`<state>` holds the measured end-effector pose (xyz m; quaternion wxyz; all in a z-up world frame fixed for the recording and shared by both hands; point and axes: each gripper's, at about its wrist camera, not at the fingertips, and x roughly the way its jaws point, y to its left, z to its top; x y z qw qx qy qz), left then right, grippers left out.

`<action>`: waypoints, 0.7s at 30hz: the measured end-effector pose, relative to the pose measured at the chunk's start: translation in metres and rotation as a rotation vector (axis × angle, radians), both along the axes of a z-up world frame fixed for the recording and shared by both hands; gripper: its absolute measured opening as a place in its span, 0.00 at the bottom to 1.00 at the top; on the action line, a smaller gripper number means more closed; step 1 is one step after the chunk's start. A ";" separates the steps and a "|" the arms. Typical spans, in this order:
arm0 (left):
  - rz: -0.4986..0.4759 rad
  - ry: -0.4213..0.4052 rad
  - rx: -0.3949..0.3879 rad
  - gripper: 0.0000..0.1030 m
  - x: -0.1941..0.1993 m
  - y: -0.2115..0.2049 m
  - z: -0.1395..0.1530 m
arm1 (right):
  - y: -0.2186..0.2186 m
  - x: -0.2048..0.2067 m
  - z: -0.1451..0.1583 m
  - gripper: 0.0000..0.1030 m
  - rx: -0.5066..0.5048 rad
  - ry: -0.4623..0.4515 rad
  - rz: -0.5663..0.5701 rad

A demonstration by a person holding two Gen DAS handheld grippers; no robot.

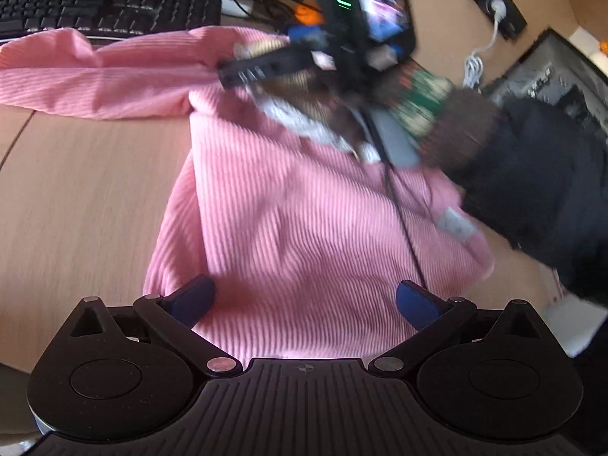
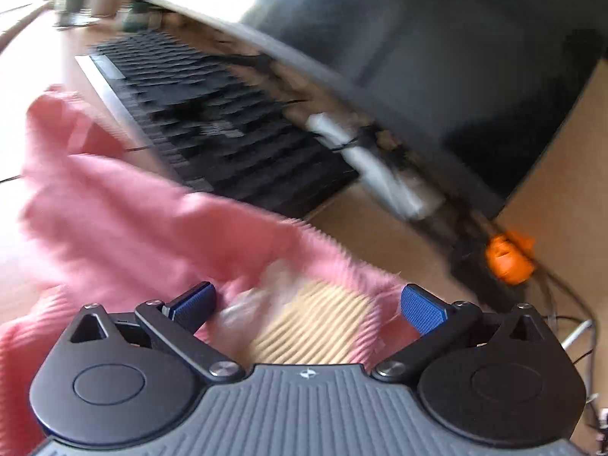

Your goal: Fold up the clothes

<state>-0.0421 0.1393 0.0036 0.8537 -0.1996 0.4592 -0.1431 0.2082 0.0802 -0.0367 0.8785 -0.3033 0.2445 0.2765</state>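
Pale wood covers the bench (image 1: 87, 190), and it is a working desk more than a folding place: a black keyboard (image 1: 95, 3) lies along the far edge, behind it stands a dark monitor (image 2: 437, 57), and cables with an orange plug (image 2: 507, 260) run beside the keyboard's end. Bright daylight comes from a window far behind the keyboard, where I think I see plant pots, but the picture is blurred there.

I see the pink sweater (image 1: 304, 220) spread on the bench in front of the keyboard, one sleeve (image 1: 95, 76) stretched along the keyboard's near edge and partly touching it. My left gripper (image 1: 304, 300) hangs over the lower body of the sweater with its fingers spread wide, holding nothing. My right gripper (image 2: 307, 304) is near the collar (image 2: 315, 323), on the keyboard side; its fingers are also spread apart, and cloth lies between them but is not pinched.

What worries me most is the sleeve so near the keyboard. If I pull it across, I think the cloth could drag over the keys or catch the cables beside it. The knit looks soft and thick, so a shallow pinch may take only the top layer and the fold will come out crooked. Both views are smeared by motion, so closing now could miss the collar edge. A thin black cable (image 1: 406, 228) also hangs across the sweater and could get trapped in the fold.
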 end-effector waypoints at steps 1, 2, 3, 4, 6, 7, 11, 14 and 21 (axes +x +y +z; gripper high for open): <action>-0.014 0.005 0.013 1.00 -0.002 -0.001 0.001 | 0.000 0.005 -0.001 1.00 0.010 -0.008 -0.021; -0.028 0.010 0.025 1.00 -0.003 -0.002 0.001 | -0.002 0.008 0.000 1.00 0.020 0.002 -0.034; -0.042 0.019 0.038 1.00 -0.004 -0.003 0.002 | -0.005 0.009 0.002 1.00 0.027 0.022 -0.042; -0.057 0.030 0.045 1.00 -0.003 -0.002 0.003 | -0.010 0.009 0.006 1.00 0.041 0.038 -0.049; -0.072 0.049 0.055 1.00 -0.002 0.003 0.008 | -0.032 0.005 0.020 1.00 0.092 0.063 -0.065; -0.073 0.057 0.059 1.00 -0.002 0.006 0.011 | -0.051 0.001 0.030 1.00 0.129 0.072 -0.081; -0.065 -0.052 0.056 1.00 0.008 0.018 0.040 | -0.142 -0.014 0.057 1.00 0.170 0.084 -0.198; -0.090 -0.108 0.062 1.00 0.044 0.008 0.049 | -0.201 -0.022 0.051 1.00 0.074 0.082 -0.345; -0.222 -0.126 0.183 1.00 0.132 -0.053 0.058 | -0.256 -0.072 0.049 1.00 0.027 0.089 -0.394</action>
